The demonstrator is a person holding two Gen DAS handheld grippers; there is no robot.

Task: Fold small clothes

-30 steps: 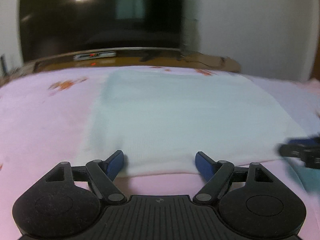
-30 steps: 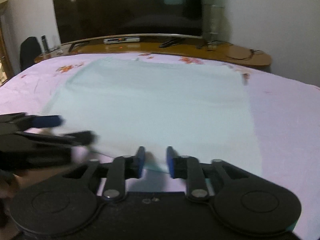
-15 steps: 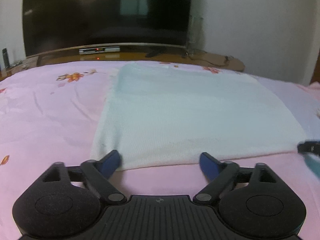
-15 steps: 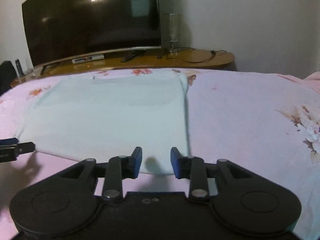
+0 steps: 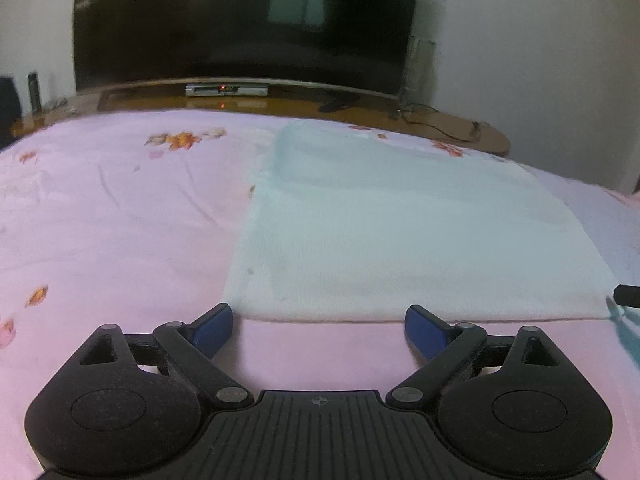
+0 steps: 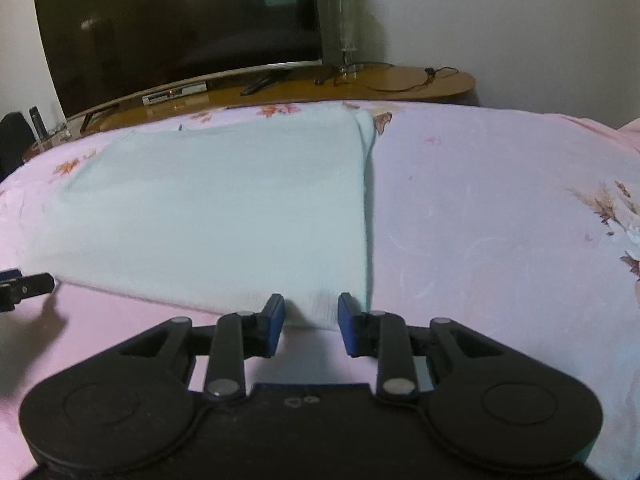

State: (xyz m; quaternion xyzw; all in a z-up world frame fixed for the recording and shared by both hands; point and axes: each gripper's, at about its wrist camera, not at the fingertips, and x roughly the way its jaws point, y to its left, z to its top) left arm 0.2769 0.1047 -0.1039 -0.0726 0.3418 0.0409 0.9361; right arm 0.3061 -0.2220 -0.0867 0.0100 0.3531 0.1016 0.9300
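Pale mint garment (image 5: 400, 240) spread flat on the bed (image 5: 120, 220), lying as a tidy rectangle on the pink flowered sheet. Right side straight and a little raised in the right wrist view, reading as a fold line; a lip of cloth peeks out at its far end. Near hem straight and smooth, with no sleeves or loose parts showing. Probably one or more folds already made, though hard to say how many layers from here.

Left hand-held gripper (image 5: 318, 330) just short of the near hem, close to the garment's left corner. Jaws opening, standing wide, nothing between them but bare sheet; blue pads (image 5: 212, 330) not on the cloth. Right hand-held gripper (image 6: 311, 318) at the near right corner, jaws narrow but apart, the hem's edge lying between the pads (image 6: 274, 320). No pinch visible: a gap shows on both sides of the cloth, so not gripping. Tip of each tool visible at the margin of the other's view, well apart along the hem.

Judging by the layout, about midway: cloth squared and flattened, both tools lined up on the near edge. Likely left to do: grasp both near corners and carry the hem to the far edge, then perhaps one more fold for a compact packet.

Beyond the bed, a wooden stand (image 6: 400, 84) with a dark TV (image 5: 240, 20) against a white wall.
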